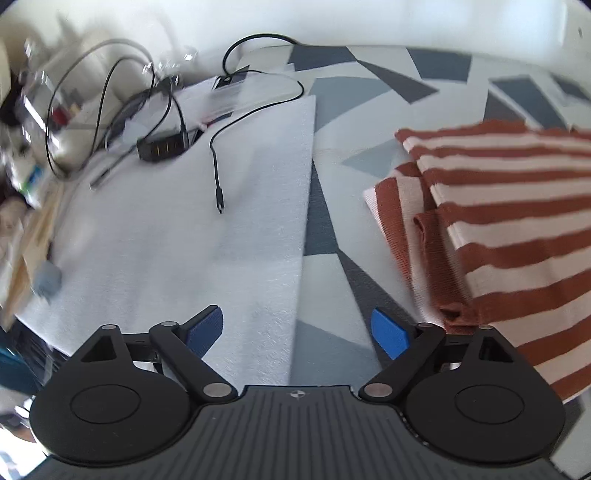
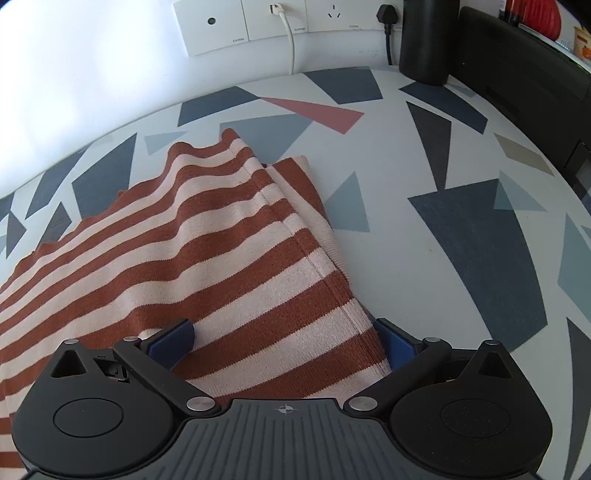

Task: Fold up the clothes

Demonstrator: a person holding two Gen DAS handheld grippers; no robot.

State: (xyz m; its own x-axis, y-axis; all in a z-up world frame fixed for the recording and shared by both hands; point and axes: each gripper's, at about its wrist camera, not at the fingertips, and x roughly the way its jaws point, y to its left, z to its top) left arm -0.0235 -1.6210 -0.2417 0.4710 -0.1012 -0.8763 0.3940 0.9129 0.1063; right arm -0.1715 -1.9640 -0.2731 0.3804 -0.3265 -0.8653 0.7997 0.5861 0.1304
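Note:
A rust-and-cream striped knit garment (image 1: 509, 229) lies partly folded on the patterned table, at the right of the left wrist view. My left gripper (image 1: 297, 332) is open and empty, hovering left of the garment's folded edge. In the right wrist view the same garment (image 2: 207, 251) fills the left and centre. My right gripper (image 2: 284, 341) is open, its blue fingers (image 2: 173, 338) wide apart with the garment's near edge lying between them; the right finger is partly hidden by the cloth.
A white foam sheet (image 1: 192, 229) lies left of the garment, with a black cable (image 1: 218, 184) and a charger hub (image 1: 162, 147) on it. Clutter sits at the far left. Wall sockets (image 2: 280, 22), a black cylinder (image 2: 424, 40) and a black box (image 2: 524, 74) stand behind.

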